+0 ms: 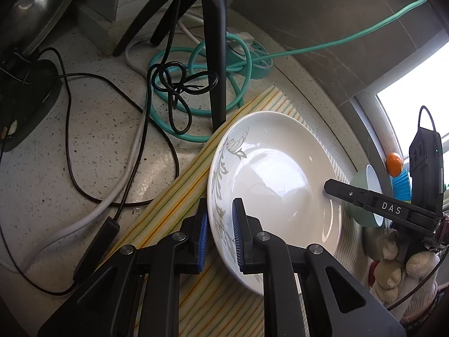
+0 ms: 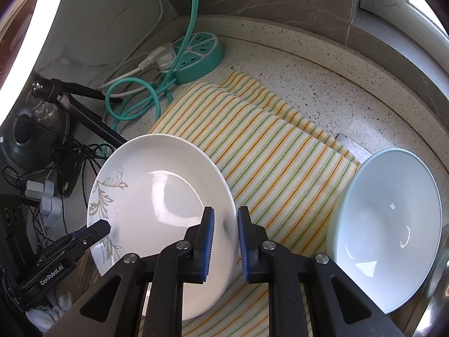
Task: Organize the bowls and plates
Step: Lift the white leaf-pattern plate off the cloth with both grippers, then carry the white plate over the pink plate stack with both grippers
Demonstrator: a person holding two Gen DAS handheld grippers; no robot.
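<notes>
A white plate with a grey leaf pattern (image 1: 280,179) lies on a striped cloth (image 1: 174,205). My left gripper (image 1: 220,236) straddles its near rim, one blue pad on each side, jaws narrowly apart around the rim. My right gripper (image 2: 226,241) straddles the opposite rim of the same plate (image 2: 157,196) in the same way; it also shows in the left wrist view (image 1: 373,205). A pale blue bowl (image 2: 390,224) rests tilted at the cloth's right edge; it shows green outside in the left wrist view (image 1: 364,196).
A teal round power strip (image 2: 199,53) with a coiled teal cord (image 1: 196,84) and a white plug sits at the back. Black tripod legs (image 1: 216,56) and tangled black cables (image 1: 174,81) lie left of the plate. A small orange (image 1: 394,164) sits by the window.
</notes>
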